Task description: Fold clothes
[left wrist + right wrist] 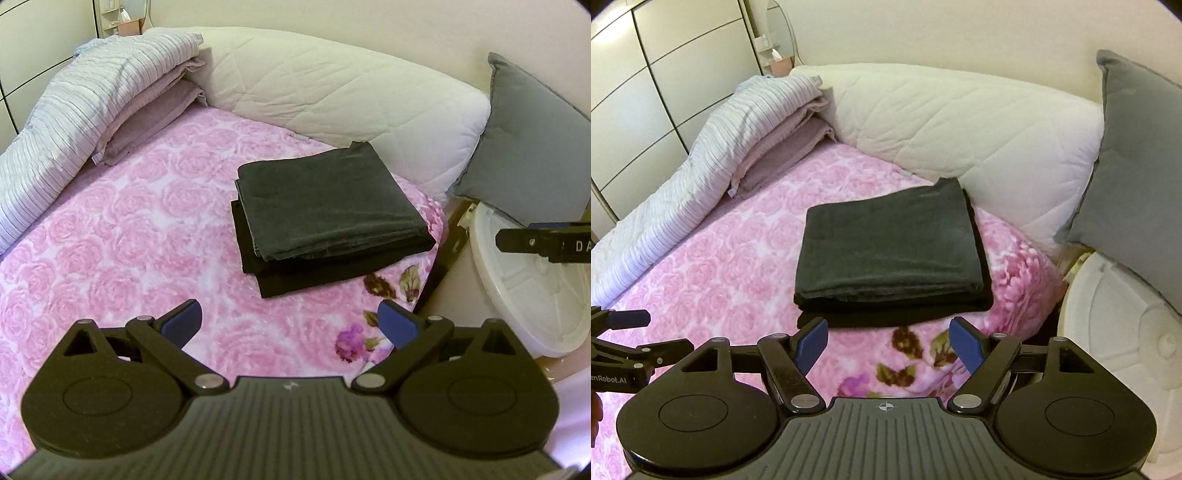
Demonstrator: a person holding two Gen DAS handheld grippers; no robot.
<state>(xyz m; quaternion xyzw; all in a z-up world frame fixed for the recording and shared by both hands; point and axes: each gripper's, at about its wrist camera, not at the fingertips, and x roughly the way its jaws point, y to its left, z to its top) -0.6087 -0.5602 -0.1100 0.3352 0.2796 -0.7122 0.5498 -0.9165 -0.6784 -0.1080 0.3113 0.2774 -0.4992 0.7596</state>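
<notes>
A folded dark grey garment lies on top of a folded black garment on the pink rose-patterned bed cover. The stack also shows in the right wrist view, grey garment over the black garment. My left gripper is open and empty, held above the bed cover in front of the stack. My right gripper is open and empty, just short of the stack's near edge. Each gripper shows at the edge of the other's view, the right one and the left one.
A striped folded quilt with mauve sheets lies at the bed's left. A white quilted pillow and a grey cushion stand behind the stack. A white plastic lid leans beside the bed on the right. Wardrobe doors are at left.
</notes>
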